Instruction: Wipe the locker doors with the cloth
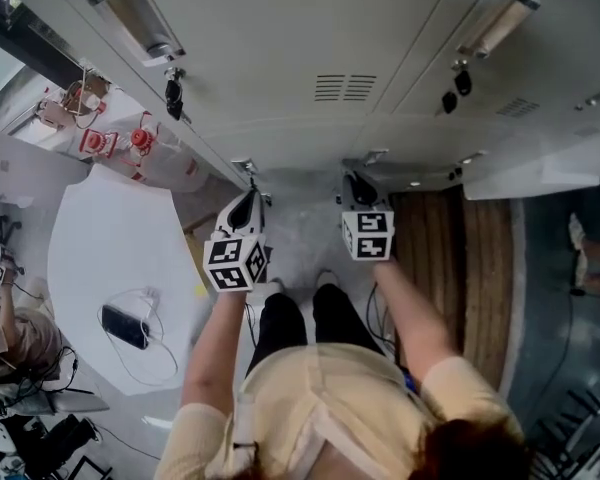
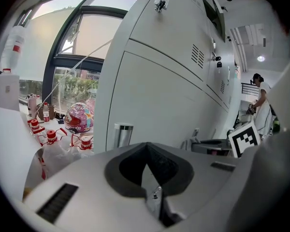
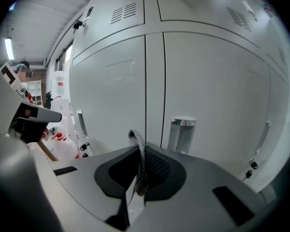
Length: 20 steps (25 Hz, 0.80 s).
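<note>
Grey locker doors (image 1: 280, 58) fill the top of the head view, and both grippers are held low in front of them. My left gripper (image 1: 248, 200) is shut with nothing between its jaws (image 2: 146, 151); a lower locker door (image 2: 154, 95) with a metal handle (image 2: 122, 134) lies just ahead. My right gripper (image 1: 356, 183) is shut on a dark mesh-patterned cloth (image 3: 137, 161), of which only a thin loop pokes up from the jaws. It faces two lower doors (image 3: 111, 91) and a handle (image 3: 181, 134), without touching them.
A white table (image 1: 110, 238) with a phone (image 1: 126, 326) and cable stands to my left. Red-capped bottles (image 2: 50, 137) and a colourful helmet (image 2: 79, 117) sit by the window. Keys (image 1: 174, 93) hang from locks. A wooden floor strip (image 1: 450, 258) lies on the right. A person (image 2: 259, 100) stands far off.
</note>
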Motion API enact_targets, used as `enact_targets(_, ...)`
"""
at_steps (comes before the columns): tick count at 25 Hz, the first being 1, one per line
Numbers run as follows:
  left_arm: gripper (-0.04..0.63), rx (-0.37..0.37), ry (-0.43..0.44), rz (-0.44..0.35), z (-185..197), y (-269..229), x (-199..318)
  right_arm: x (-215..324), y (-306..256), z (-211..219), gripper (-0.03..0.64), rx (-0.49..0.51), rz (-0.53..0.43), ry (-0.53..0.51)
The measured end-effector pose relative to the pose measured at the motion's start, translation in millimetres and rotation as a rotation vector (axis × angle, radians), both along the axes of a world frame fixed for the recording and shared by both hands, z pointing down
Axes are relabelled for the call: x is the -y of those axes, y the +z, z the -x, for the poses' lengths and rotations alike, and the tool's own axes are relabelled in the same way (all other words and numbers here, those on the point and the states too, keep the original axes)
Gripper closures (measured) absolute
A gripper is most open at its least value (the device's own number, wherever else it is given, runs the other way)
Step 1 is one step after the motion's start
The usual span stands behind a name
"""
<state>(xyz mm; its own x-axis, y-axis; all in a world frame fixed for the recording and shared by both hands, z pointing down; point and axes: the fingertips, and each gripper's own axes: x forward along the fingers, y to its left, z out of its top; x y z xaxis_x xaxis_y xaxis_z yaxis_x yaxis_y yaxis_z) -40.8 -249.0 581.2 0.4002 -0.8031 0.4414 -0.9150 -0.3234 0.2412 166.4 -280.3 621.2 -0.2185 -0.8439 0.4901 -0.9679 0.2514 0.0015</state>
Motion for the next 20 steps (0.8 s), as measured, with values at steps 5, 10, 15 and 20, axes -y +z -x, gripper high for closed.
enact_targets(5, 0.594, 0.005, -0.006, 0.001, 13.2, -4.2, -2.9, -13.2, -17.2, -2.1, 0.597, -0.015, -0.011, 0.012)
enact_targets(10, 0.594, 0.0, -0.022, -0.005, 26.8, -12.4, -9.6, -23.0, -37.3, -2.0, 0.597, -0.015, -0.019, 0.03)
enact_targets(15, 0.594, 0.012, -0.022, -0.019, 34.6, -24.2, -15.0, -32.7, -57.2, 1.0, 0.597, -0.004, -0.039, 0.035)
enact_targets(20, 0.594, -0.003, -0.033, -0.042, 43.9, -45.5, -21.0, -46.4, -79.7, 8.1, 0.597, 0.025, -0.038, 0.03)
